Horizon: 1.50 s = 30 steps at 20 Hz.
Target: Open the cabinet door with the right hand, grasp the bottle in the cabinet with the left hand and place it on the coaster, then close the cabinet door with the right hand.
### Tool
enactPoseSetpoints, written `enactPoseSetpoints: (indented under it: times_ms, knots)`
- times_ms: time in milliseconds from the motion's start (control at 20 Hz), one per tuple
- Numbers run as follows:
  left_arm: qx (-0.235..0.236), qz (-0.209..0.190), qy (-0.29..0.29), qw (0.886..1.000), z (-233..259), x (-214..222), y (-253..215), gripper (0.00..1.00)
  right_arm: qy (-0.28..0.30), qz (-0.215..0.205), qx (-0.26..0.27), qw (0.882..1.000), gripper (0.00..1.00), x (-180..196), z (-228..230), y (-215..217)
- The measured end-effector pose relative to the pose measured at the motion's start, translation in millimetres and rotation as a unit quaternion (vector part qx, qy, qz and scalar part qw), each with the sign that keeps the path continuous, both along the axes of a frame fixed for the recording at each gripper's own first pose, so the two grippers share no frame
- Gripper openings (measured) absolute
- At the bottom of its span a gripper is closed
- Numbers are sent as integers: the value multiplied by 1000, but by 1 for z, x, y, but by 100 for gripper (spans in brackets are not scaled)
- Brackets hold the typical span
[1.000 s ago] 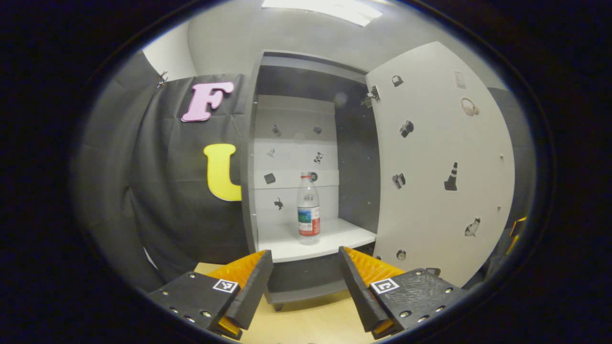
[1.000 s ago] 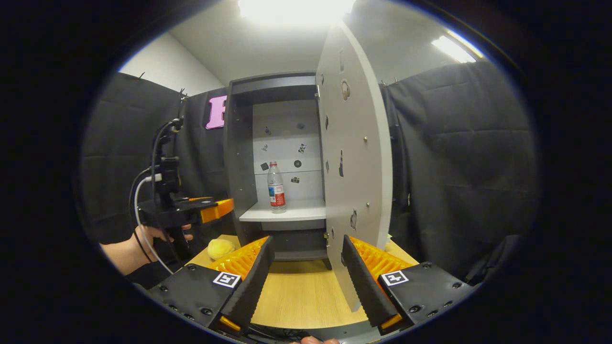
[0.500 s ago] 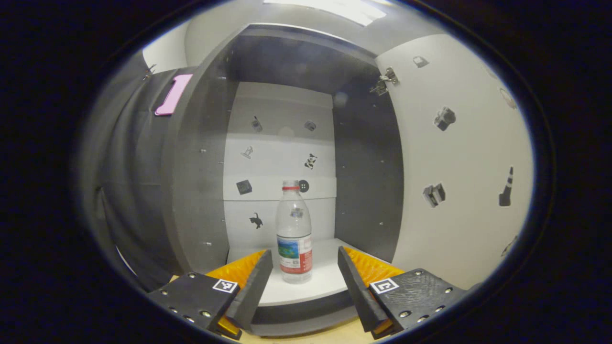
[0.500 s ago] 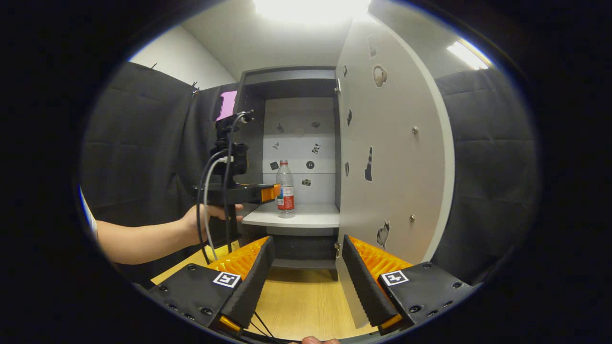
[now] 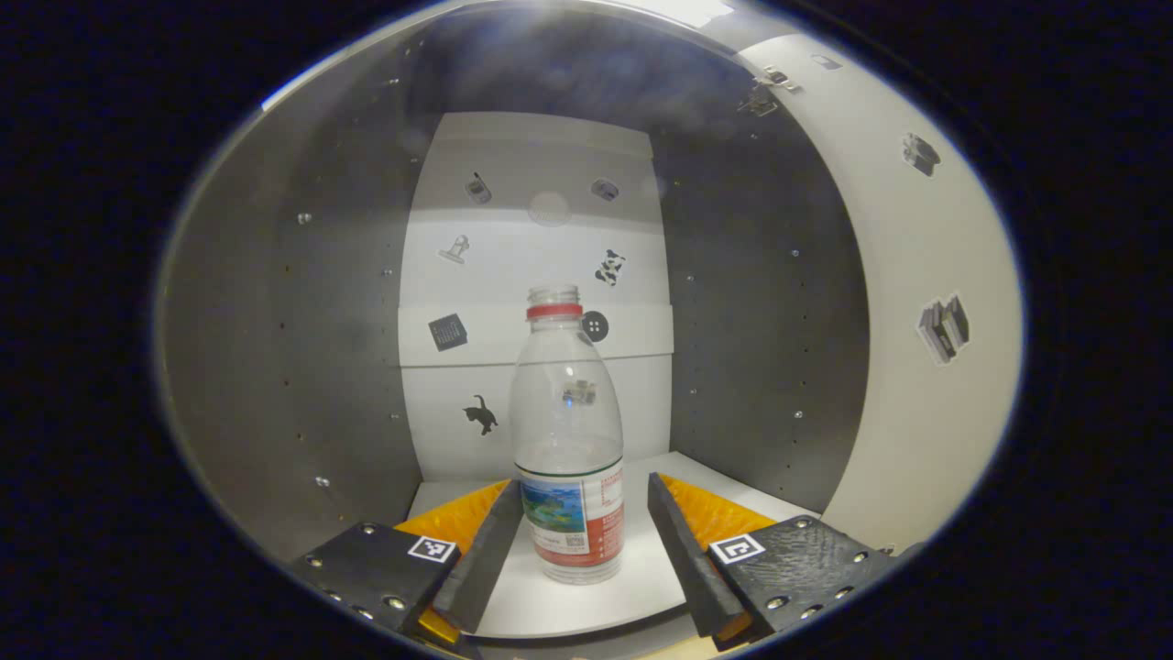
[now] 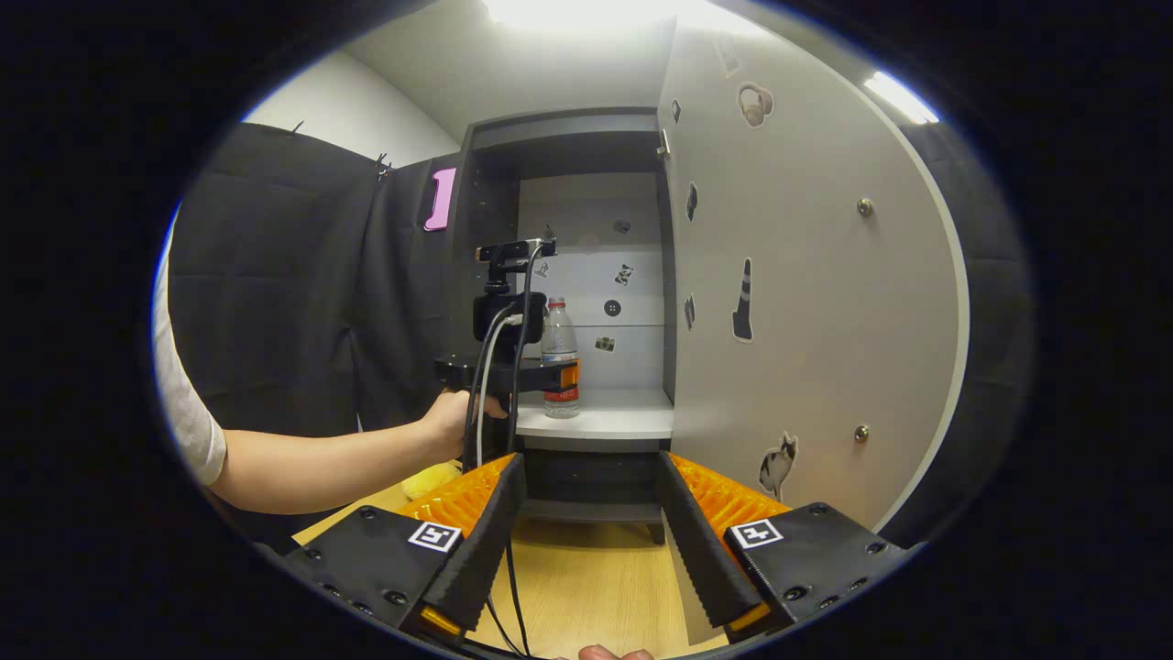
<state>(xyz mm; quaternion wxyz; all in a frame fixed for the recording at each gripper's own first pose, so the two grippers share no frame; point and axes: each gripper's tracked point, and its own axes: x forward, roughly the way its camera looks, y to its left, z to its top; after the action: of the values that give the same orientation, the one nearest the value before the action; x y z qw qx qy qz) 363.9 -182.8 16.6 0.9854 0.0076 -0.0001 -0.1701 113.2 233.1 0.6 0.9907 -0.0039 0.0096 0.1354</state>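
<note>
A clear plastic bottle [image 5: 568, 440] with a red neck ring and a printed label stands upright on the white shelf [image 5: 586, 596] inside the grey cabinet. My left gripper [image 5: 577, 550] is open, with one finger on each side of the bottle's lower half and small gaps to it. In the right gripper view the bottle [image 6: 560, 357] stands on the shelf [image 6: 605, 422], and the left gripper [image 6: 513, 371], held by a hand, reaches in to it. The cabinet door [image 6: 806, 302] hangs wide open at the right. My right gripper [image 6: 586, 550] is open and holds nothing, low over the wooden table [image 6: 586, 587].
The cabinet's dark side walls [image 5: 302, 367] close in on both sides of the bottle. A yellow object [image 6: 431, 477] lies on the table left of the cabinet base. A person's forearm [image 6: 321, 458] crosses from the left. Cables [image 6: 490, 367] hang from the left gripper.
My left gripper has moved forward into the cabinet until its fingers flank the bottle. The right gripper has shifted a little, so the open door looks broader.
</note>
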Motion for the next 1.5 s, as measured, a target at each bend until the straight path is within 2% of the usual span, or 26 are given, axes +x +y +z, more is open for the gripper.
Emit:
enactPoseSetpoints:
  times_ms: [250, 500, 750, 800, 850, 900, 1150, 1250, 1300, 1500]
  knots:
    - [2, 3, -1, 1000, -3, 19, 0, 84, 17, 5, 10, 1000, 92, 14, -9, 2]
    - [-19, 5, 1, 1000, 2, 34, 2, 82, 24, 17, 4, 1000, 91, 21, -15, 8]
    - [-18, 0, -3, 1000, 9, 34, 1, 84, 25, 15, 5, 1000, 91, 26, -16, 6]
    - [-15, 2, -6, 1000, 11, 33, 1, 74, 27, 14, 7, 1000, 91, 27, -17, 5]
    - [-13, -7, -6, 1000, 13, 27, -1, 72, 28, 13, 8, 999, 92, 27, -17, 5]
    - [-10, -10, -7, 1000, 16, 23, -2, 75, 29, 12, 10, 999, 92, 27, -18, 5]
    - [-7, -31, -31, 999, 45, -17, 0, 72, 20, 11, 7, 1000, 91, 22, -13, 5]
    - [-10, -44, -42, 998, 60, -43, 2, 72, 15, 10, 6, 1000, 91, 18, -11, 6]
    - [-13, -47, -49, 998, 68, -58, 7, 76, 13, 10, 6, 1000, 91, 16, -11, 7]
    - [-24, -53, -68, 996, 85, -124, 37, 74, 9, 5, 6, 1000, 91, 2, -10, 8]
